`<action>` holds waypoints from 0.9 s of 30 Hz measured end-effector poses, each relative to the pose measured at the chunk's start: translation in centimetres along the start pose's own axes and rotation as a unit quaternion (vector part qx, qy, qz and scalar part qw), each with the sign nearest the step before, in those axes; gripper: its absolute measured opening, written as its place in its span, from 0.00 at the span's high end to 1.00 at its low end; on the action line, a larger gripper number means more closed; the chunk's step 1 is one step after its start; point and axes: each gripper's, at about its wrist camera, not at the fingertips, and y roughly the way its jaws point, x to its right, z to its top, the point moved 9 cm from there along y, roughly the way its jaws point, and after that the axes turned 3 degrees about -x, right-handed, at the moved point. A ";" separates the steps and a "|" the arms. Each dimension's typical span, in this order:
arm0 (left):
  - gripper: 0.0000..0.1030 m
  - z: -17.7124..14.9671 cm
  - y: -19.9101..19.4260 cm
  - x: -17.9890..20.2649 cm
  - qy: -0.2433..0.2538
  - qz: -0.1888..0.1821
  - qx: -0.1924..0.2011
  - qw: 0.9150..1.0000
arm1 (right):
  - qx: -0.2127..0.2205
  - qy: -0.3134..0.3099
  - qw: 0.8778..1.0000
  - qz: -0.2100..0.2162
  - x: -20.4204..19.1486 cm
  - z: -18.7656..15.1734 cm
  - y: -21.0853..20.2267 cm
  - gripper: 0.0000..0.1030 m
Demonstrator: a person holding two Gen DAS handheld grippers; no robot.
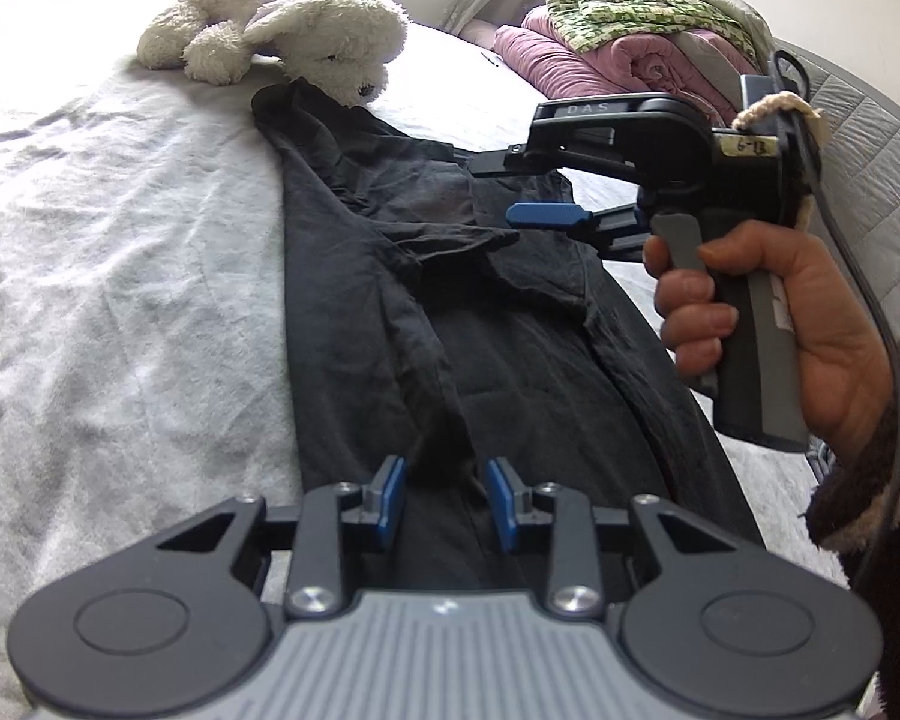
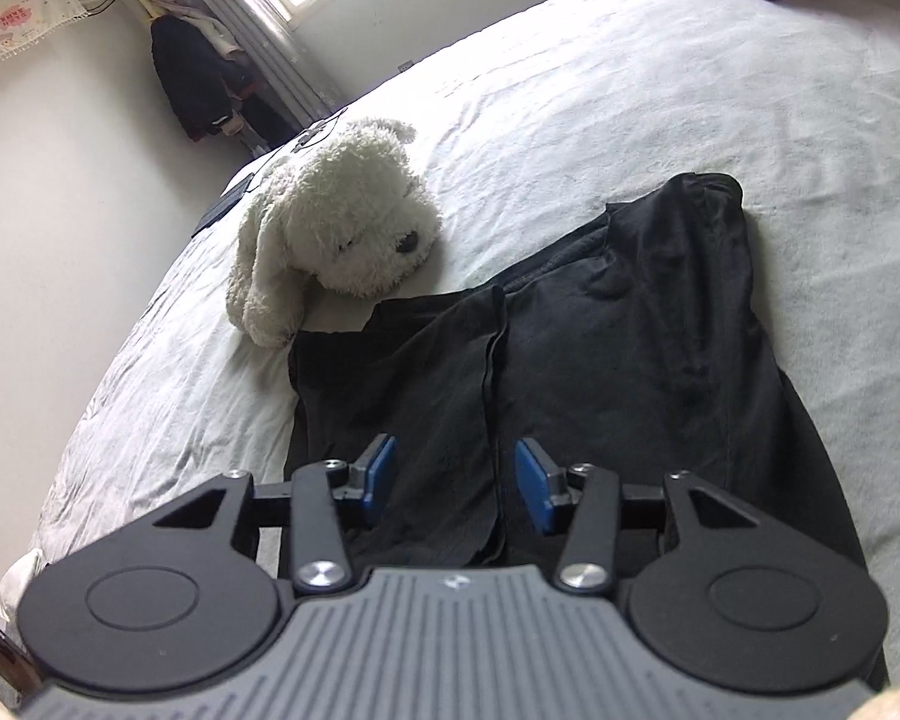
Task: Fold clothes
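Left gripper [image 1: 446, 501] is held low over the near end of the black garment [image 1: 426, 276], pointing along its length; its blue-padded fingers [image 1: 392, 495] stand apart with dark cloth visible in the gap, and nothing is clamped between them. Right gripper [image 2: 455, 495] is likewise spread, its two blue pads [image 2: 380, 477] parted on either side of a raised seam or fold line in the fabric, gripping nothing. In the left wrist view the right gripper [image 1: 504, 192] appears from the side, poised above the middle of the garment, carried by the person's right hand [image 1: 768, 324] wrapped around the grey handle, with a dark fleecy sleeve [image 1: 870, 462] at the wrist and a black cable trailing from the rear of the tool. Whether either gripper's fingertips touch the cloth cannot be told. The black garment lies stretched out on the white bedspread [image 1: 120, 240], partly folded lengthwise, creased, with loose flaps overlapping near its middle and a bunched far end. That far end lies just beside a white plush dog [image 1: 282, 30], at its snout. A pile of pink bedding [image 1: 600, 60] topped by a green patterned cloth [image 1: 630, 0] sits well apart at the far side of the bed.
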 end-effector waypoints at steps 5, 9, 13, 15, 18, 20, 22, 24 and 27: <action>0.69 0.0 -0.1 0.0 -0.002 -0.004 -0.002 1.000 | 0.003 0.016 1.000 -0.011 1.7 1.5 2.8 0.64; 0.69 0.1 0.0 -0.1 -0.008 -0.009 -0.004 1.000 | 0.017 0.004 1.000 -0.009 1.4 2.4 3.5 0.66; 0.69 0.2 0.0 -0.1 -0.010 -0.011 -0.005 1.000 | 0.034 -0.014 0.999 -0.011 1.0 3.1 3.9 0.80; 0.69 0.2 0.0 -0.1 -0.010 -0.012 -0.005 1.000 | 0.043 -0.023 0.999 -0.012 0.7 3.5 4.0 0.94; 0.69 0.3 0.0 -0.1 -0.011 -0.013 -0.006 1.000 | 0.055 -0.037 0.998 -0.013 0.4 4.1 4.3 0.97; 0.69 0.3 0.0 -0.1 -0.009 -0.013 -0.006 1.000 | 0.065 -0.062 0.996 -0.026 0.1 4.5 4.1 0.97; 0.69 0.2 0.0 -0.1 -0.006 -0.012 -0.006 1.000 | 0.067 -0.084 0.993 -0.043 0.0 4.8 4.3 0.97; 0.69 0.2 0.0 0.0 -0.004 -0.011 -0.006 1.000 | 0.047 -0.086 0.994 -0.051 0.4 4.6 5.1 0.94; 0.69 0.1 0.0 0.1 -0.006 -0.011 -0.007 1.000 | 0.040 -0.064 0.996 -0.042 1.0 4.3 4.5 0.84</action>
